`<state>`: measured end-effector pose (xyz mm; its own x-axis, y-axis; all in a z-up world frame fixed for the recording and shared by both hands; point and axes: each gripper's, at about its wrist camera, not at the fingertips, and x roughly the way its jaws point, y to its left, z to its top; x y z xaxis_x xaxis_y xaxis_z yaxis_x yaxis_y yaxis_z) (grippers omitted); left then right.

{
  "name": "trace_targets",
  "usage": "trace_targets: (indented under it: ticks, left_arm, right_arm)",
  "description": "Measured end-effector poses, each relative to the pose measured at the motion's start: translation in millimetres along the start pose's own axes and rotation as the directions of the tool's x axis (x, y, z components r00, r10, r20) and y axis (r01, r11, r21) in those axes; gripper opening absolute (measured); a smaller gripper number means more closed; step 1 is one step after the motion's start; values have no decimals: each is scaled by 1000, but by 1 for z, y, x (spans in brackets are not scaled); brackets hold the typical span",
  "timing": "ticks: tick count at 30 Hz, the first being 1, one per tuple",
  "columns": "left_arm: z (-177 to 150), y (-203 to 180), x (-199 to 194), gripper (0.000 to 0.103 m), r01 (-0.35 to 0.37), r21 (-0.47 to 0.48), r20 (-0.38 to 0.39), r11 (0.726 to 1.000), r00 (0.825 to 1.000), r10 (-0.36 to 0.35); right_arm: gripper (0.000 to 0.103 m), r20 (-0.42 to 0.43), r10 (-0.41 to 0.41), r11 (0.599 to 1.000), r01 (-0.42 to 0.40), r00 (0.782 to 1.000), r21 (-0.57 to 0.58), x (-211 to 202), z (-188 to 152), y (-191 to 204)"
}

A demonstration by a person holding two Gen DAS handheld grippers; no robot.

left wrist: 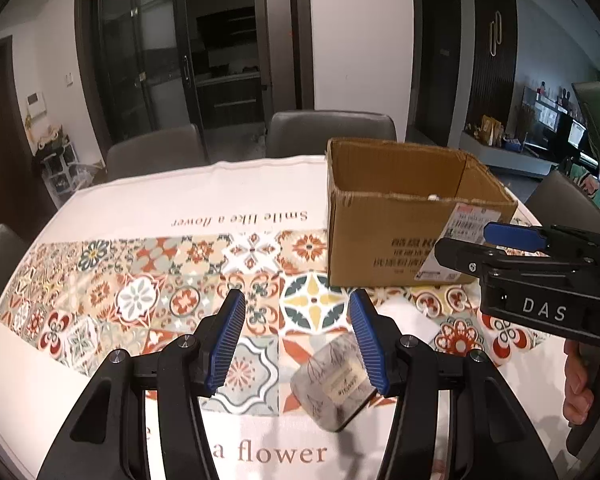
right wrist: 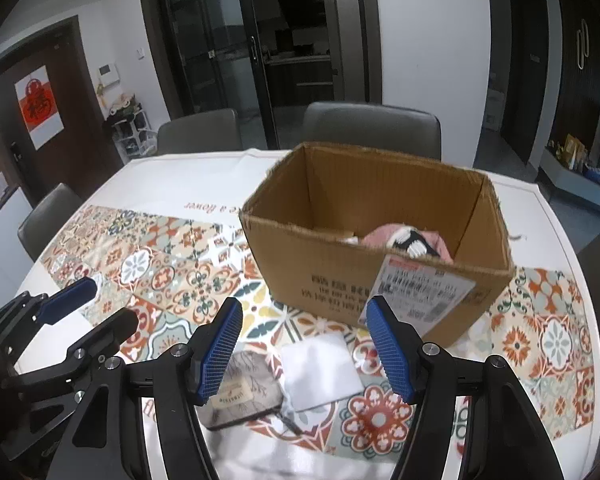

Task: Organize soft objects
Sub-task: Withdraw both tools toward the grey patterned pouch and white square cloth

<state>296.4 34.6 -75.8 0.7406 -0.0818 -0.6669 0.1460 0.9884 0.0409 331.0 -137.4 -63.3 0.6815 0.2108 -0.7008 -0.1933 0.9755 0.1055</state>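
Observation:
A grey pouch (left wrist: 332, 384) with a leaf print and a small label lies flat on the tablecloth, close under my left gripper (left wrist: 296, 340), which is open; its right finger hides part of the pouch. A white folded cloth (right wrist: 320, 372) lies beside the pouch (right wrist: 244, 396), below my open right gripper (right wrist: 306, 344). Neither gripper holds anything. Behind them stands an open cardboard box (right wrist: 380, 280) with a pink, black and white soft item (right wrist: 404, 240) inside. Each gripper shows in the other's view: the right gripper (left wrist: 480, 246) at the right, the left gripper (right wrist: 92, 312) at the left.
The round table wears a white tablecloth (left wrist: 140, 208) with a patterned tile band and printed words. Grey chairs (left wrist: 328, 132) stand around the far edge. A hand (left wrist: 580, 380) holds the right gripper's handle. Dark glass doors are behind.

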Motion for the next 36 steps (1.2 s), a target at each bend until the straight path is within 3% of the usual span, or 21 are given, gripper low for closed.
trace_targets:
  ticks: [11, 23, 36]
  left_arm:
    - [-32, 4, 13, 53, 26, -28, -83, 999, 996, -28]
    - [-65, 7, 33, 54, 66, -61, -182, 996, 980, -76]
    - [-72, 13, 73, 58, 74, -134, -260, 988, 960, -107]
  right_arm:
    - [66, -66, -20, 1000, 21, 998, 16, 16, -24, 1]
    - [66, -163, -43, 997, 52, 986, 50, 38, -53, -1]
    - [66, -259, -48, 993, 75, 965, 95, 74, -65, -14]
